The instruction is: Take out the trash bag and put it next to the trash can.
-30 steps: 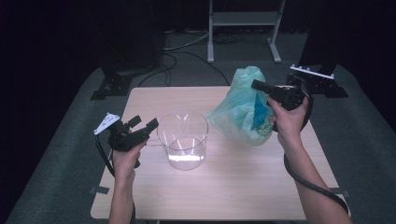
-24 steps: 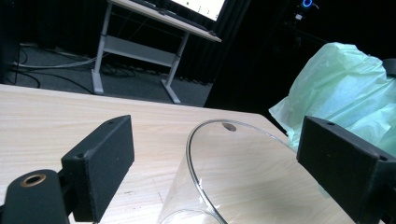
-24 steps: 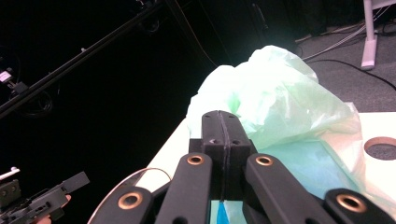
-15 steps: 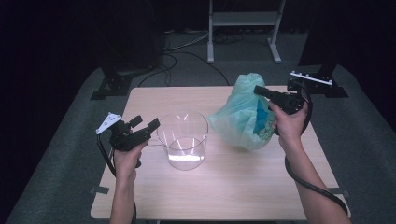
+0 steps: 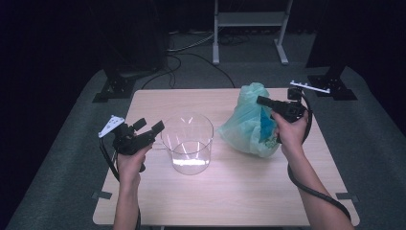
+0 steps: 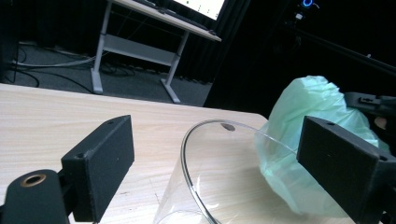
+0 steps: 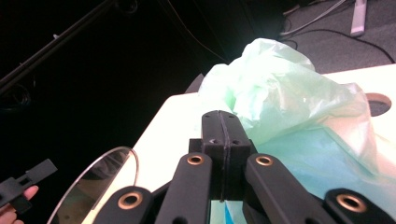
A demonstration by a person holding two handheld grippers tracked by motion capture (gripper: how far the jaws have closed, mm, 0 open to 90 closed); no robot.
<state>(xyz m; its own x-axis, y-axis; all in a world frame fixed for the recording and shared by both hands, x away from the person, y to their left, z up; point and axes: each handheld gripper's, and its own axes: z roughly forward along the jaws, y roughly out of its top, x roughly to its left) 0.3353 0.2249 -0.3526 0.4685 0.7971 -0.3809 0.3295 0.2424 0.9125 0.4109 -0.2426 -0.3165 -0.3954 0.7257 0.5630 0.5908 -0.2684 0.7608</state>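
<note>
The right gripper (image 5: 262, 101), jaws pressed together, is hovering over the green plastic bag (image 5: 249, 122) sitting on the table (image 5: 239, 191) beside the clear glass bowl (image 5: 187, 143). The left gripper (image 5: 149, 128) is waiting spread apart near the bowl. Next it probably needs opening to pinch the bag.

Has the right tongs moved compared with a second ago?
Yes. In the high view the right tongs have sunk closer to the wooden table, bringing the green plastic bag down with them; the glass bowl beside them stayed put.
</note>
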